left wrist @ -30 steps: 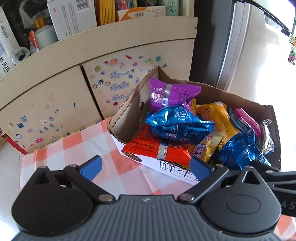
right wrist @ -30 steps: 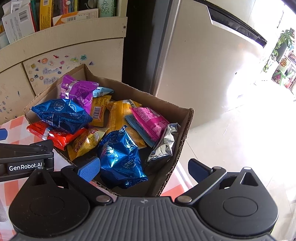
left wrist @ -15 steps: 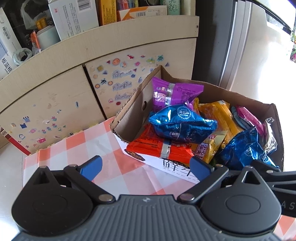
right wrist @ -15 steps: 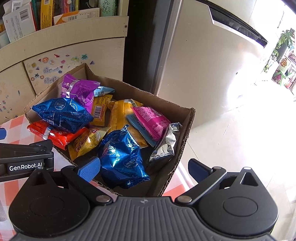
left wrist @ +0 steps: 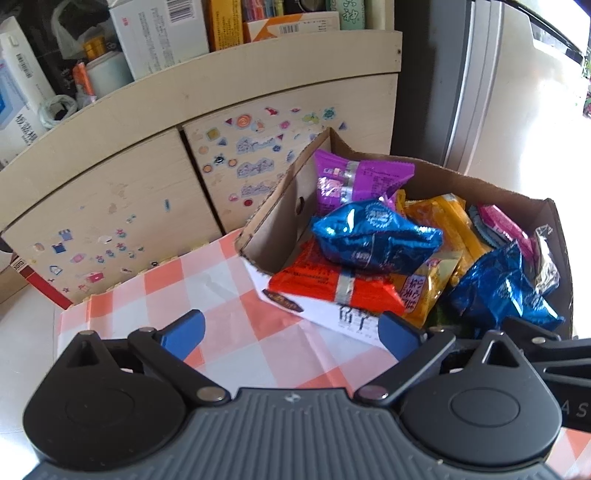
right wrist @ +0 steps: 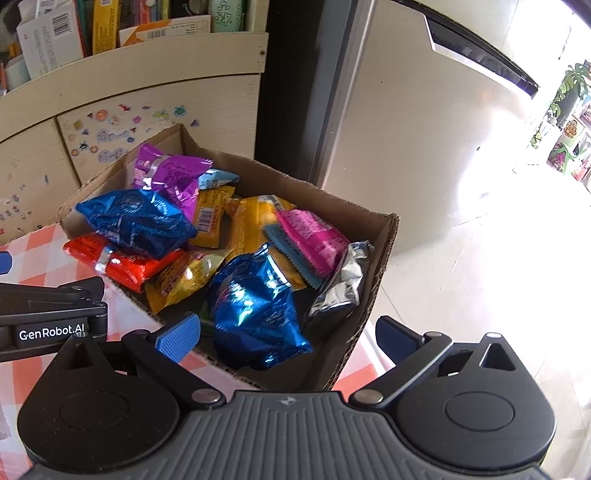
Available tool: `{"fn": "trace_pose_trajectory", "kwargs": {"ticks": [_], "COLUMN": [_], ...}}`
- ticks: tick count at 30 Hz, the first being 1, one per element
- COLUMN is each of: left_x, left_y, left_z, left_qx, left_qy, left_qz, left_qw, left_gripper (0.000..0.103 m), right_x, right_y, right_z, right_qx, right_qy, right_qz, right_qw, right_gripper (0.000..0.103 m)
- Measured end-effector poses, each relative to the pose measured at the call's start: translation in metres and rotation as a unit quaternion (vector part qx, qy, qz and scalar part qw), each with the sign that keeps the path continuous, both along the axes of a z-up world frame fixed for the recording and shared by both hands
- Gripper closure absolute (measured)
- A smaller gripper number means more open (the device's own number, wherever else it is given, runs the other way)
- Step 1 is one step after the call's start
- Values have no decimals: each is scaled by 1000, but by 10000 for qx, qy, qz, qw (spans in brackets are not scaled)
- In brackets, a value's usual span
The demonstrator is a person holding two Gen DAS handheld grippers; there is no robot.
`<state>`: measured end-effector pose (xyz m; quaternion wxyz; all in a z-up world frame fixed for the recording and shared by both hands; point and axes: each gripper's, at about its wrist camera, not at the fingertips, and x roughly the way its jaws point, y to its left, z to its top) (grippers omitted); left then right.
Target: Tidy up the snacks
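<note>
A cardboard box (left wrist: pixel 273 225) (right wrist: pixel 384 240) holds several snack packets: a purple one (left wrist: pixel 354 177) (right wrist: pixel 166 173), a blue foil one (left wrist: pixel 373 236) (right wrist: pixel 136 221), a red one (left wrist: pixel 332 284) (right wrist: pixel 118 262), yellow ones (left wrist: pixel 447 221) (right wrist: pixel 251 218), a pink one (right wrist: pixel 314 240), a silver one (right wrist: pixel 343 284) and a second blue foil one (left wrist: pixel 498 288) (right wrist: pixel 255 306). My left gripper (left wrist: pixel 291 332) is open and empty over the checked cloth (left wrist: pixel 221 295), just before the box. My right gripper (right wrist: pixel 288 336) is open and empty above the box's near right corner.
A beige cabinet with stickers (left wrist: pixel 147 177) stands behind the box, its top shelf crowded with boxes and bottles (left wrist: pixel 159 33). A silver fridge (right wrist: pixel 424 129) stands to the right. Pale floor (right wrist: pixel 480 277) lies to the right of the box.
Both grippers have drawn back slightly from the box, so it sits a little farther in each view. The jaws stay open; the packets have not moved.
</note>
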<state>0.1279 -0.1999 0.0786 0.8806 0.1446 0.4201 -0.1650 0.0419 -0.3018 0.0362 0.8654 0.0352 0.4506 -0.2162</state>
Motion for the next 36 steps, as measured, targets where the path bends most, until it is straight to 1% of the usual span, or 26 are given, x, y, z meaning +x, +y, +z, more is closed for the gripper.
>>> {"fn": "trace_pose_trajectory", "kwargs": {"ticks": [4,8,17,22,25,27,29,34,36], "left_x": [-7,-18,-52,-71,-81,-90,-97,-113,-119], "left_y": [11,26,61,81,94,103,113,137,144], "left_z": [1,0,-11,-21,-27,-31,-36,-50,-56], "left_qx": [86,137,149,158,159,173,182,123,167], "left_qy": [-54,-56,61,156,216,247,295,547,580], "left_qz": [47,55,231,292,310,326,358,490,539], "left_qw": [9999,9999,9996,9993,9992,9990,9988,9972,9967], "left_gripper": [4,4,4,3,1,1,1,1,1], "right_x": [-8,-21,-51,-71,-83,-91,-98,-111,-116], "right_y": [10,19,46,57,64,69,75,98,110], "right_z": [-3,-9,-23,-36,-46,-55,-67,-96,-99], "right_qx": [-6,150,342,598,864,1109,1248,1229,919], "right_qy": [-120,-236,-248,-255,-271,-196,-73,243,156], "right_qz": [126,170,364,386,375,377,359,480,604], "right_qw": [9998,9995,9984,9971,9952,9929,9915,9910,9938], "right_gripper": [0,0,0,0,0,0,0,0,0]}}
